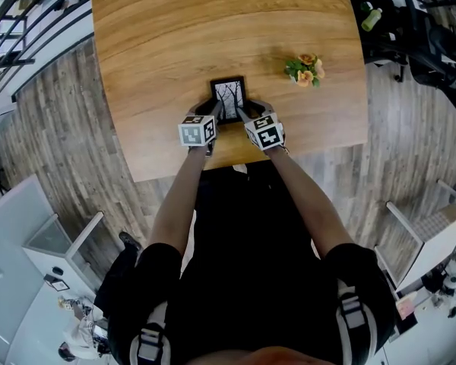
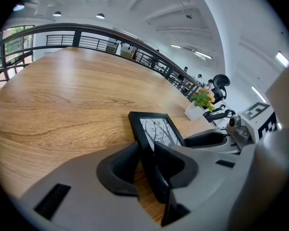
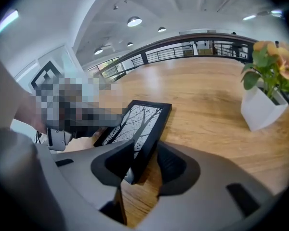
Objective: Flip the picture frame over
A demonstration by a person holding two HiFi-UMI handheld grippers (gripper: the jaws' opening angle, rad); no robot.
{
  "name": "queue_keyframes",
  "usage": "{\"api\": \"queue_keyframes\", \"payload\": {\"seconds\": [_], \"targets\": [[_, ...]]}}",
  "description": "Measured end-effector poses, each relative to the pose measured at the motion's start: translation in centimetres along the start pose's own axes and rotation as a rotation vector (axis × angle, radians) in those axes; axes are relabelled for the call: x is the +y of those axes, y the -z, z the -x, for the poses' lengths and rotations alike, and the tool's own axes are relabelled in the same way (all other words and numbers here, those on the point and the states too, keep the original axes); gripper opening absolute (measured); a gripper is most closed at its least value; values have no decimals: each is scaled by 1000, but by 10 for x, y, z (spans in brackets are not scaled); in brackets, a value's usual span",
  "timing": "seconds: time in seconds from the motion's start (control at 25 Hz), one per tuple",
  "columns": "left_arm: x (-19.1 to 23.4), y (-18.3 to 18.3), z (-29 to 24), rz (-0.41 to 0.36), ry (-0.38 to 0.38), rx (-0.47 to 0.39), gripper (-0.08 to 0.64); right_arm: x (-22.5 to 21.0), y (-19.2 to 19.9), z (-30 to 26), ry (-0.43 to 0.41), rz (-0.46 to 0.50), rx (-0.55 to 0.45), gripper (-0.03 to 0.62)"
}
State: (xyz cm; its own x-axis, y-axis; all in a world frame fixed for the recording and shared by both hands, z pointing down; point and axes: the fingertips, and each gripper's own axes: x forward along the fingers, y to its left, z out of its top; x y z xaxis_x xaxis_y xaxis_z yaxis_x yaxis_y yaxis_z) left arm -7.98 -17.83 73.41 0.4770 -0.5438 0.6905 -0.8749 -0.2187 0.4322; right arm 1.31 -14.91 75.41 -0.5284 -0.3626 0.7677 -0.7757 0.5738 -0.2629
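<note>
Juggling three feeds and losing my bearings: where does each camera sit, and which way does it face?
Head view: on the person's head, facing steeply down at the wooden table; shows torso, both forearms, left claw, right claw.
Left gripper view: rides the left claw, looking along its jaws, closed on the picture frame's left edge; right claw shows at right.
Right gripper view: rides the right claw, looking along its jaws, closed on the frame's right edge.
Shared: both gripper views show the frame and potted plant.

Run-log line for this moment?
picture frame: face up, unflipped | left gripper: shut on left edge | right gripper: shut on right edge
</note>
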Motion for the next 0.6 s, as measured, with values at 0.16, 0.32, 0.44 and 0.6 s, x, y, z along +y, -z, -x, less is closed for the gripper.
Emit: {"api": "queue_keyframes", "payload": {"seconds": [0.16, 0.32, 0.44, 0.6], "targets": [[-3, 2, 0, -34, -9, -16, 153, 1, -1, 0, -5, 3, -16, 161], [-2, 2, 2, -41, -29, -32, 178, 3, -1, -1, -27, -1, -25, 168], [0, -1, 8, -32, -47, -60, 184, 4, -1, 1, -69, -30, -36, 194], [-5, -5, 19, -22, -31, -113, 183, -2, 0, 5, -94, -40, -45, 191]]}}
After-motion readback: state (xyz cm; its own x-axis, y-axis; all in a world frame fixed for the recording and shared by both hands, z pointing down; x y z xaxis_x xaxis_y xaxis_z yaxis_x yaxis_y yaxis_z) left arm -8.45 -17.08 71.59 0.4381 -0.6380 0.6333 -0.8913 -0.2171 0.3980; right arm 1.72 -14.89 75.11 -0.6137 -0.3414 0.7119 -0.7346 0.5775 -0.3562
